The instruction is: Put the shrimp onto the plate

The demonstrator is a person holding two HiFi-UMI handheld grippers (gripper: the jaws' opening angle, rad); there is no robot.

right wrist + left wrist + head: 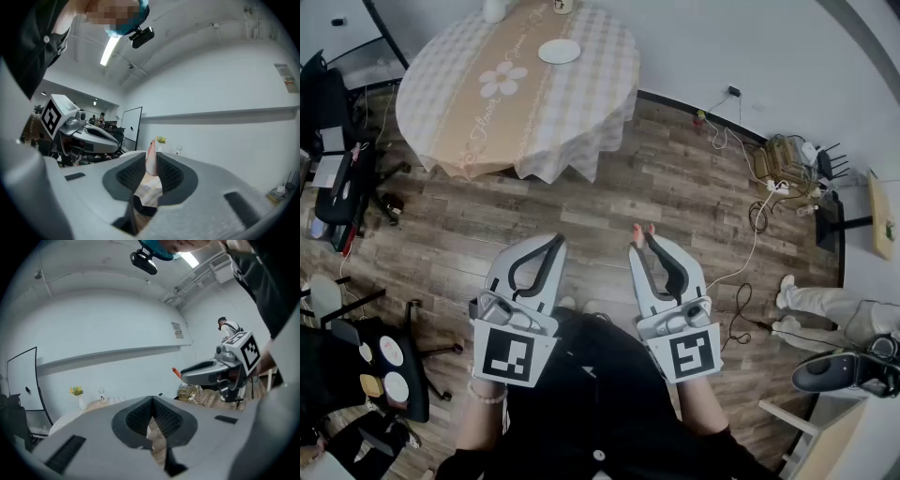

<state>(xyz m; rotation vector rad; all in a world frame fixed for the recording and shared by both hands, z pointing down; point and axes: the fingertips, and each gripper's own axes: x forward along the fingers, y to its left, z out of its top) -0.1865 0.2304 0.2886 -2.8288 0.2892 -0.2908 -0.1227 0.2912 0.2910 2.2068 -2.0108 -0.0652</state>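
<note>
Transport step, by my reading.

- Round table under checked cloth with beige runner (581,112): well ahead of both grippers.
- Small white round plate (560,51): on the table's far side.
- Right gripper (645,242): jaws pinching the pink shrimp (151,158), off the table.
- Left gripper (553,242): jaws pressed together, empty.

Next move calls for reaching the plate, lowering, and releasing. The shrimp's body is mostly hidden between the jaws, with only its tip showing.

**The colours around my two grippers**

My right gripper (643,240) is pale grey with black pads. Its cube has black and white squares. My left gripper (553,246) looks the same. The shrimp (639,230) in my right one is pink-orange. Far ahead, the plate (560,51) is white. The tablecloth (469,112) has pale checks and a tan stripe with a white flower. The floor (609,197) below my grippers is brown wood.
</note>
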